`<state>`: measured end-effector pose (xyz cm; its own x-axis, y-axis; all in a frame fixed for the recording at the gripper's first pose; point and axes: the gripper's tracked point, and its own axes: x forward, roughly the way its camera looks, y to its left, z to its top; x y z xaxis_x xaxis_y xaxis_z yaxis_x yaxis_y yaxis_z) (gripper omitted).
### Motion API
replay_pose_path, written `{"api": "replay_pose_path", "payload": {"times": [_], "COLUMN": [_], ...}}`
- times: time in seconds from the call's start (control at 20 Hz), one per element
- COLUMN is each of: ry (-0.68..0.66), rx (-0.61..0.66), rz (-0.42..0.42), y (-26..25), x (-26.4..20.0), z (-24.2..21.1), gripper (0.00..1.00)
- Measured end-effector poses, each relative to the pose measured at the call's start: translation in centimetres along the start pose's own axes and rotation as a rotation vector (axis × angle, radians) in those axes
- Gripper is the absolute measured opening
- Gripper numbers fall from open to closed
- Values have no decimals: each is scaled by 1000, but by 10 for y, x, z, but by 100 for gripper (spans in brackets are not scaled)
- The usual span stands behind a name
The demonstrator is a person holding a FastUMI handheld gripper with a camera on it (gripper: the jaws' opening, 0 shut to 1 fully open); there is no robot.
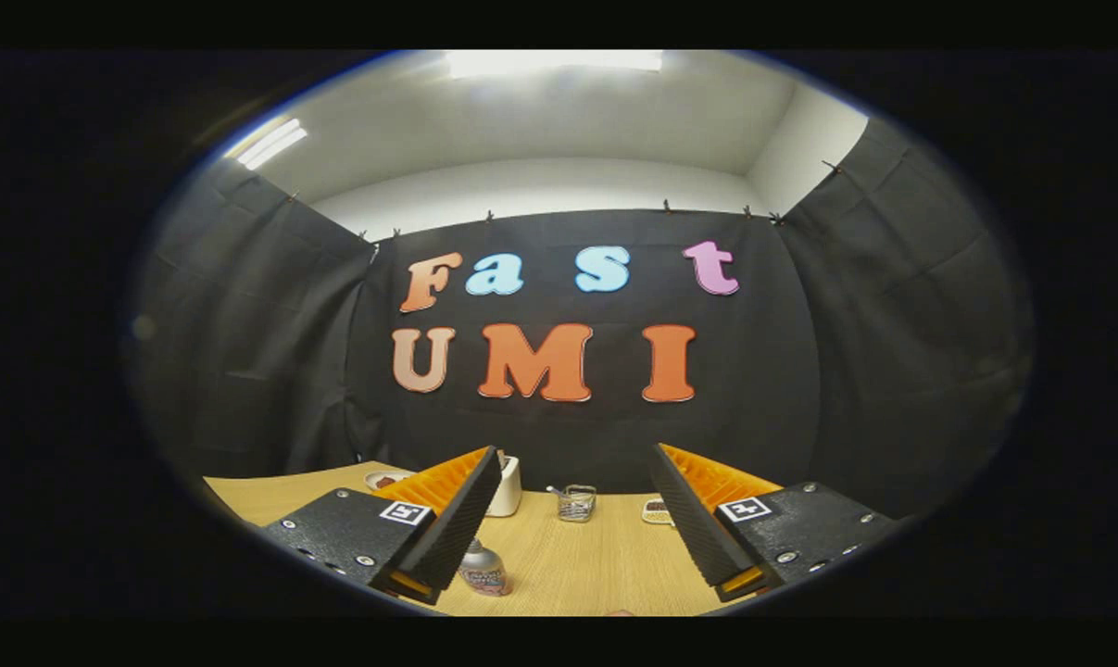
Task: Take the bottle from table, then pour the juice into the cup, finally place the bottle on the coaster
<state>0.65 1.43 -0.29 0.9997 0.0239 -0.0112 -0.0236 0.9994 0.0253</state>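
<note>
Sitting on a wooden bench (605,565) walled by dark cloth. Hovering with gripper (572,547) spread wide, pinching nothing. Standing upright by the near edge, just inside one finger: small bottle (483,568), not yet grasped. Waiting along the far edge: white cup (507,488), a little clear container (576,503), possibly a coaster (656,511), too small for telling. Judging all three steps as remaining: taking, pouring, setting down.
</note>
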Motion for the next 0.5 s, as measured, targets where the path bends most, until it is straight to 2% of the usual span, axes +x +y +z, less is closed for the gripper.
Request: {"api": "replay_pose_path", "payload": {"times": [0.2,0.5], "ry": [7,63], "rx": [5,27], "rz": [2,29], "y": [3,16], "x": [0,0], "z": [-1,-30], "gripper": [97,97]}}
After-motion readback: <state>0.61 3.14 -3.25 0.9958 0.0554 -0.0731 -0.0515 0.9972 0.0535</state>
